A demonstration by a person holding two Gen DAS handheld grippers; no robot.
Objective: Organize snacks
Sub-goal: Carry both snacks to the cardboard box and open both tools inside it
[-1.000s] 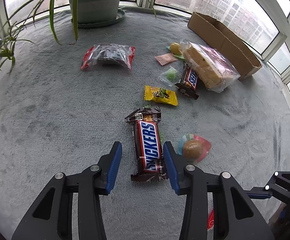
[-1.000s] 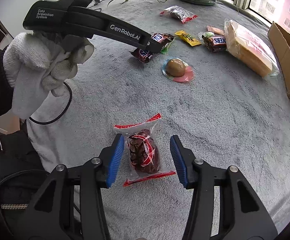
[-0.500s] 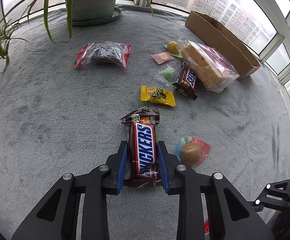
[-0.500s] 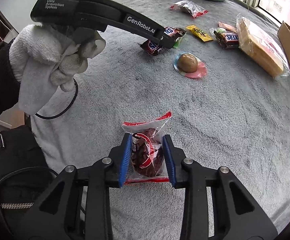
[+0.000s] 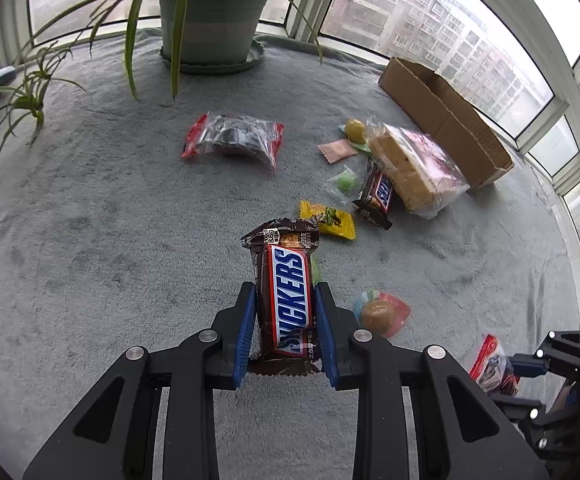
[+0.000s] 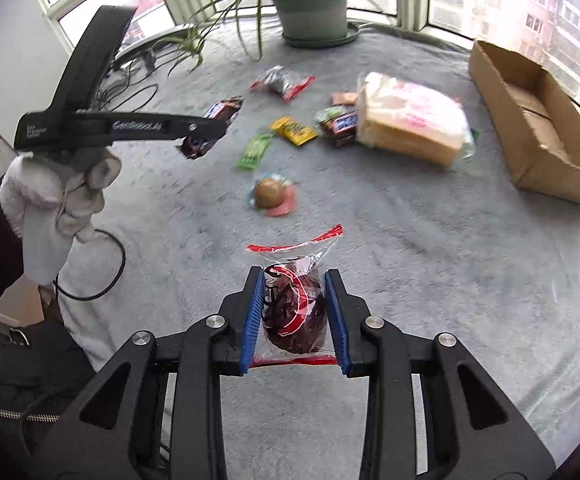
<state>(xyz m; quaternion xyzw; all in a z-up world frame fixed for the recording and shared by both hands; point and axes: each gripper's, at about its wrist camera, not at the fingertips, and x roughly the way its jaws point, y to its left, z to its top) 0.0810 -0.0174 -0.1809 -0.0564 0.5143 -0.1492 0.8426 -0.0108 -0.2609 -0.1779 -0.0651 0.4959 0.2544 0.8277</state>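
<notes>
My left gripper [image 5: 285, 328] is shut on a Snickers bar [image 5: 288, 296], lifted off the grey blanket [image 5: 90, 240]; the right wrist view shows that bar [image 6: 214, 126] in the air at the left gripper's tip. My right gripper [image 6: 294, 316] is shut on a clear red-edged packet with a dark snack [image 6: 295, 308], also raised. On the blanket lie a round brown sweet on a pink wrapper [image 6: 272, 194], a green packet [image 6: 255, 151], a yellow packet [image 6: 294, 131], a second Snickers [image 6: 342, 124] and a bag of sliced bread [image 6: 410, 124].
An open cardboard box [image 6: 538, 136] stands at the right by the windows. A potted plant [image 6: 314, 12] sits at the back, another red-edged packet [image 6: 282, 80] in front of it. A gloved hand [image 6: 58, 200] and a black cable [image 6: 106, 264] are at the left.
Both grippers closed on their snacks, the left on the Snickers bar, the right on the red-edged packet. Both then lifted them off the blanket, uncovering a green packet under the bar.
</notes>
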